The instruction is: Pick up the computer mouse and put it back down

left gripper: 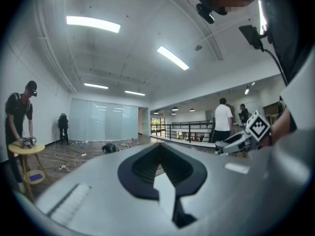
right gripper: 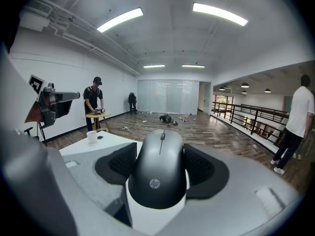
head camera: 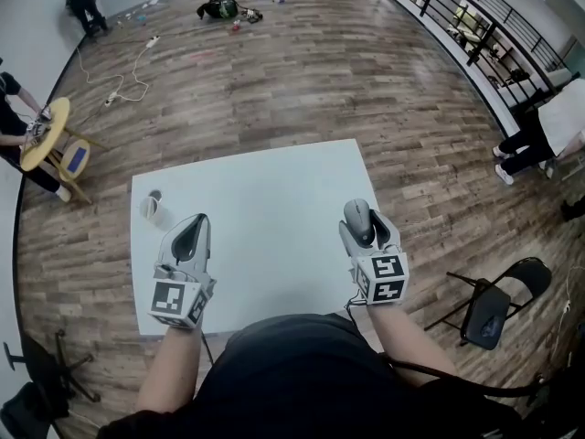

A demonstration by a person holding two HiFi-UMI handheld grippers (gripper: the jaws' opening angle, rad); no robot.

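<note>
Clamping dark grey mouse [right gripper: 160, 178] | right hand-held gripper [right gripper: 160, 154] | left hand-held gripper [head camera: 192, 225] seemingly closed

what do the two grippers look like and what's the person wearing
Left gripper and right gripper match: light grey tapering bodies, black ribbed pads inside the jaws, and a cube with black-and-white square markers at the back. The person wears a black top.

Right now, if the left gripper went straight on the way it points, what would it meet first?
The way looks free: the left gripper points across the white table, the cup off to its left, open floor beyond; depth is uncertain.
</note>
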